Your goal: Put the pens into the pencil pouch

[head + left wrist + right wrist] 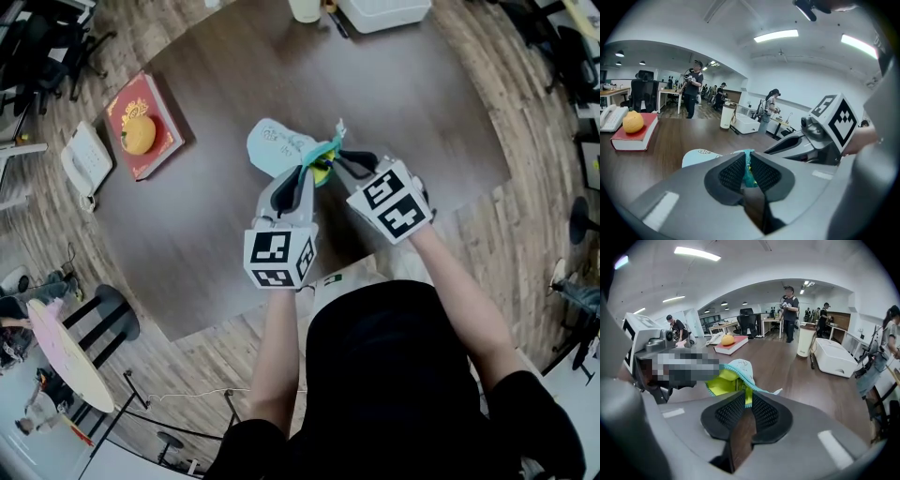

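A light blue pencil pouch point(281, 145) with a teal zipper edge and yellow-green lining hangs over the dark table point(206, 225), held up between both grippers. My left gripper point(307, 176) is shut on one side of its opening; the teal edge point(749, 171) shows pinched between its pads. My right gripper point(345, 161) is shut on the other side, with the lining and zipper edge point(746, 392) between its pads. The pouch mouth point(723, 380) gapes open toward the left gripper. No pens show in any view.
A red book point(142, 125) with an orange point(139, 134) on it lies at the table's left, next to a white telephone point(86, 159). A white box point(384, 11) and a cup point(305, 7) stand at the far edge. People stand in the office behind.
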{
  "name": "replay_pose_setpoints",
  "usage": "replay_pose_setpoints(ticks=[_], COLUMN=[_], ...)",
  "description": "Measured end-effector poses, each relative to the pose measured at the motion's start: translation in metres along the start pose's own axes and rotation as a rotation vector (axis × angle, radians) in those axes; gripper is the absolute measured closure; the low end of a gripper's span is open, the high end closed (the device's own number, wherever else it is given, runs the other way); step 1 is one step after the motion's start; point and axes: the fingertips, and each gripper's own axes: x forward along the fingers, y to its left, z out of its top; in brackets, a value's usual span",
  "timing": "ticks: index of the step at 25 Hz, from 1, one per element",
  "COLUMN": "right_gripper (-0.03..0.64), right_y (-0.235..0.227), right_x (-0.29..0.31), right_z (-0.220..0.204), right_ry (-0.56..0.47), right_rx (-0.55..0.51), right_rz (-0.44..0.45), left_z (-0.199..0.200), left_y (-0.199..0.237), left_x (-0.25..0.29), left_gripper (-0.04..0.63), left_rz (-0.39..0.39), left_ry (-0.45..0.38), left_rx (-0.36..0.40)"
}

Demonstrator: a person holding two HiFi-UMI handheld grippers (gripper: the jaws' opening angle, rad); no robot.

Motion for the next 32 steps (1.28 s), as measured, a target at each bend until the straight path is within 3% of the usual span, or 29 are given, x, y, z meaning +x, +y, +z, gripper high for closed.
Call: replay_pose_setpoints(ticks=[16,32], right_gripper=[0.569,0.571], right_y=[-0.013,0.000], right_x=[-0.041,-0.080], right_z=[0.023,0.053], right_ry=[-0.084,-0.174], right_rx=[0.002,-0.045], right_rz=[-0.079,-0.102], left_z=[0.028,0.055], left_y=[-0.001,-0.005], left_x=[-0.027,-0.045], left_gripper=[0.560,0.560], left_rz=[0.028,0.011], left_ry=[-0.080,-0.159], left_rx=[-0.035,-0.070])
